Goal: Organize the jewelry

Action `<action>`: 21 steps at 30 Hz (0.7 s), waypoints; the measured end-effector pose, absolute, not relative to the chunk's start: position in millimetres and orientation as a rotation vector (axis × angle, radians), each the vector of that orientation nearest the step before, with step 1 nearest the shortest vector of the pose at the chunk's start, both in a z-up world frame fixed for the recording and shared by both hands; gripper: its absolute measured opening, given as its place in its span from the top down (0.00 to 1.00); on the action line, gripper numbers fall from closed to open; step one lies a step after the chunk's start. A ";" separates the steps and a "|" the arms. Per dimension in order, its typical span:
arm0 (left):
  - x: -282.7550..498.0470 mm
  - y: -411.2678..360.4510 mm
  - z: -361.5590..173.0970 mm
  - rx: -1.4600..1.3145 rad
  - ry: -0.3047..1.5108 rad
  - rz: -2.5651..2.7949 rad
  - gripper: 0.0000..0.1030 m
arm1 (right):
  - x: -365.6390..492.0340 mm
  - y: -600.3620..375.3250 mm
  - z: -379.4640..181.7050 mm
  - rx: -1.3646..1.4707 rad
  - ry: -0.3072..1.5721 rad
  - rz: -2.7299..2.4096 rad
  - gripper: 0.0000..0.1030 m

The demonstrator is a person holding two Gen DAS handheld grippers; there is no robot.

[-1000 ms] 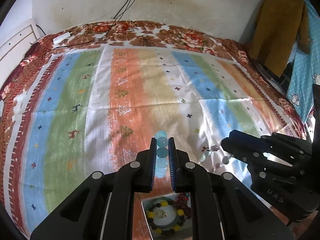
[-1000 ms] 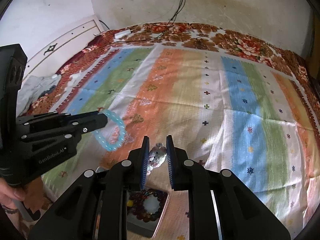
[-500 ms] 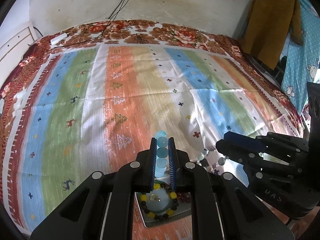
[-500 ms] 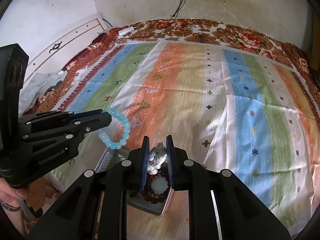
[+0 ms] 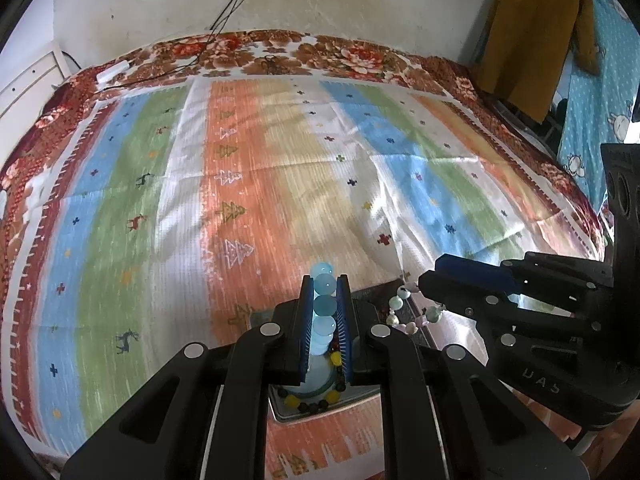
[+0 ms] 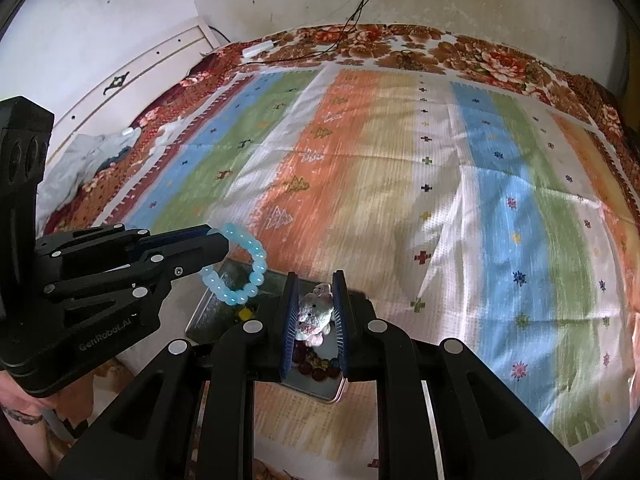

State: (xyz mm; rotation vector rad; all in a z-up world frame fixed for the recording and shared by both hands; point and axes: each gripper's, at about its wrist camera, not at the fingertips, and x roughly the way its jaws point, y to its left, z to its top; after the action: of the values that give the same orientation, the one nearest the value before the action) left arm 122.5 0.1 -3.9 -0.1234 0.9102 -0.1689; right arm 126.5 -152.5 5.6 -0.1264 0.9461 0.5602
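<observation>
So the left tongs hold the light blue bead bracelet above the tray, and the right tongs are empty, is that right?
Not quite. The right tongs are not empty: they are shut on a small bear charm, as the right wrist view shows. The rest stands: the left tongs hold the light blue bead bracelet above the tray.

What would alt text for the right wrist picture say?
The right gripper pinches a pale bracelet with a small bear charm above a metal tray. At left, the left gripper holds a light blue bead bracelet.
</observation>
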 end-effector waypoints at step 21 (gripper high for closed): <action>74.5 19.0 -15.3 -0.165 0.927 -0.112 0.61 | 90.4 -184.4 8.8 -0.110 0.890 0.557 0.41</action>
State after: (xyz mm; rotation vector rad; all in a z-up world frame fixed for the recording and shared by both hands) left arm 74.5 19.0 -15.3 -0.1649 0.9267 -0.1120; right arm 90.4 -184.4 8.8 -0.1104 0.8903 0.5574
